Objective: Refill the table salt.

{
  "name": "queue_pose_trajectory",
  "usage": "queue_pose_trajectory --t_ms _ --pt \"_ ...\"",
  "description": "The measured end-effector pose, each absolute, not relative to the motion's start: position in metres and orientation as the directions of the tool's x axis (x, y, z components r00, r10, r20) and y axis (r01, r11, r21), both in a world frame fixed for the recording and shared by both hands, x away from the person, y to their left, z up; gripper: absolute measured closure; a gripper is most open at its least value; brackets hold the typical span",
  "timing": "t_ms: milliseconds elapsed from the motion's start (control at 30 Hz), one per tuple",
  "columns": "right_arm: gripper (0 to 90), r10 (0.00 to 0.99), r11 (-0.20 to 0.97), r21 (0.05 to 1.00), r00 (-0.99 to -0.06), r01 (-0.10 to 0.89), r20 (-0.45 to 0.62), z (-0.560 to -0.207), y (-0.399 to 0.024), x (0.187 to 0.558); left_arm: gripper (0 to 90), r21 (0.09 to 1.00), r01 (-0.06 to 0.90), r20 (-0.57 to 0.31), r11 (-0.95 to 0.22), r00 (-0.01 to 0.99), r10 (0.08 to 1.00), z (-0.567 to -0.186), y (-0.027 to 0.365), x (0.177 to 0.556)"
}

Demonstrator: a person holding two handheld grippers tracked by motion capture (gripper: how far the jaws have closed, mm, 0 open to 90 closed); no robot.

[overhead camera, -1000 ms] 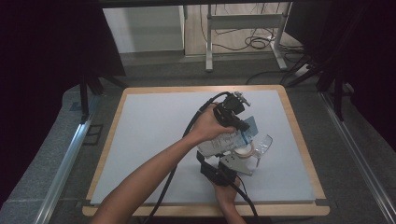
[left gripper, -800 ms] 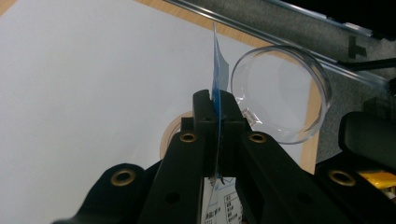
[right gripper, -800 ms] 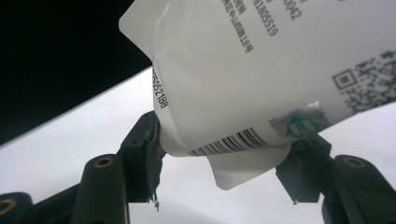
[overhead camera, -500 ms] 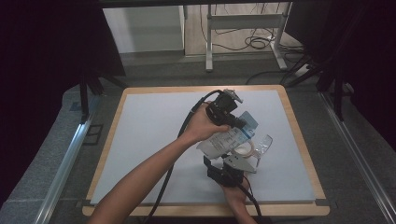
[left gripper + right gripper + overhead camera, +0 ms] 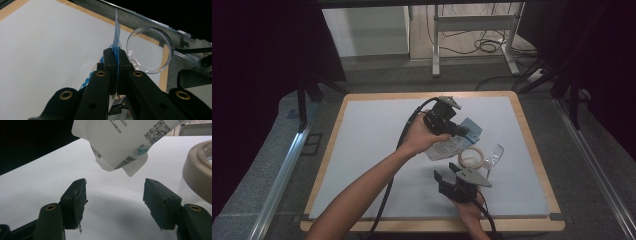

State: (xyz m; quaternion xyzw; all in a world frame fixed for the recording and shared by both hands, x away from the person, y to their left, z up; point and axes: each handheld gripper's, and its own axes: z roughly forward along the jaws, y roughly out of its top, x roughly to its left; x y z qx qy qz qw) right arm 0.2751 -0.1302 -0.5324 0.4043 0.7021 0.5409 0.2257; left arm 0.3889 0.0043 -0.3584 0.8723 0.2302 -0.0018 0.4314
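Note:
My left gripper point(image 5: 460, 131) is raised over the middle of the white mat, shut on the edge of a blue-and-white printed packet point(image 5: 449, 148) that hangs from it. In the left gripper view the jaws point(image 5: 116, 53) pinch the packet's thin blue edge point(image 5: 116, 32). My right gripper point(image 5: 445, 171) is near the front edge, open, just below the packet. Its jaws point(image 5: 115, 192) have just been opening and hold nothing, with the packet's white corner point(image 5: 120, 145) hanging above them. A beige ring point(image 5: 470, 158) lies right of the packet.
A clear round plastic piece point(image 5: 494, 154) lies beside the ring; it is also in the left gripper view point(image 5: 150, 50). The beige-rimmed clear thing point(image 5: 200, 172) is close to my right jaw. The white mat point(image 5: 372, 150) has a wooden border point(image 5: 539, 150), with dark floor and table legs beyond.
The left hand has shifted a little to the left with the packet. The right gripper has drifted slightly right and towards the front edge, with its jaws a bit wider.

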Motion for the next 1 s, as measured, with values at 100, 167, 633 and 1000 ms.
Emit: queue_pose_trajectory --t_ms 100,167,633,1000 --pt "35.8 0.808 0.093 0.944 -0.577 0.318 0.115 -0.533 -0.131 0.274 90.0 0.754 0.405 -0.207 -0.517 0.893 0.399 -0.359 0.008 0.389" --pt "35.8 0.804 0.1 0.943 -0.585 0.316 0.111 -0.533 -0.132 0.272 90.0 0.763 0.409 -0.215 -0.5 0.89 0.401 -0.36 0.013 0.388" --pt "35.8 0.78 0.103 0.95 -0.617 0.295 0.107 -0.53 -0.14 0.263 90.0 0.802 0.44 -0.24 -0.404 0.857 0.455 -0.371 0.057 0.388" --pt "35.8 0.761 0.113 0.952 -0.641 0.284 0.101 -0.528 -0.141 0.259 90.0 0.813 0.476 -0.267 -0.336 0.817 0.511 -0.384 0.098 0.391"
